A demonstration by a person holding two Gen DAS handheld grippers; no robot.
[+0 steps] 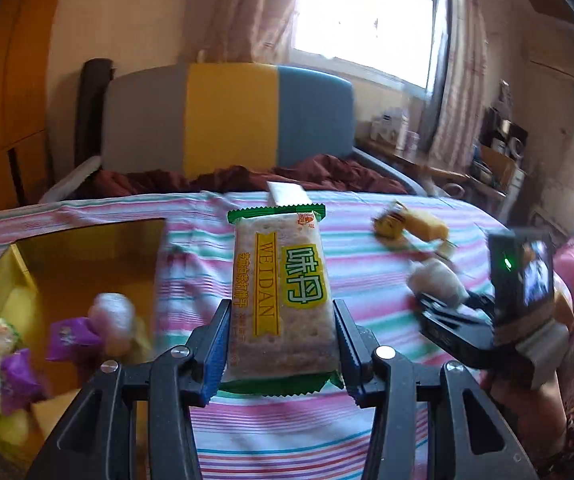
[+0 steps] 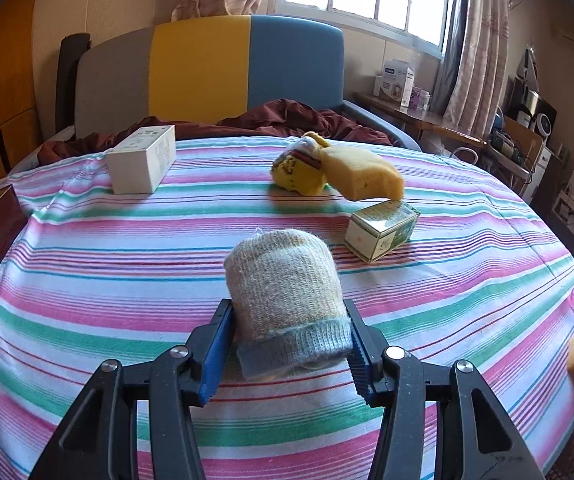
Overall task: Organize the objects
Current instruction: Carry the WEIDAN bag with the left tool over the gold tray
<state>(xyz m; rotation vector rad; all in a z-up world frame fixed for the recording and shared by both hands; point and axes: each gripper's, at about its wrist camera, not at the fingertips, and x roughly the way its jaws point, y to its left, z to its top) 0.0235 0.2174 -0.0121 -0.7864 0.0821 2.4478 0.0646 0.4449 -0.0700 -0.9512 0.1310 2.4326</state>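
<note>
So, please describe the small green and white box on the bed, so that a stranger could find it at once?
Start at the bed covered by the striped sheet, below the grey, yellow and blue headboard. On its right half, just past the rolled knit sock in the right gripper, sits the small green-and-white carton, under the yellow sponge. It is smaller than the plain white box far left.
</note>
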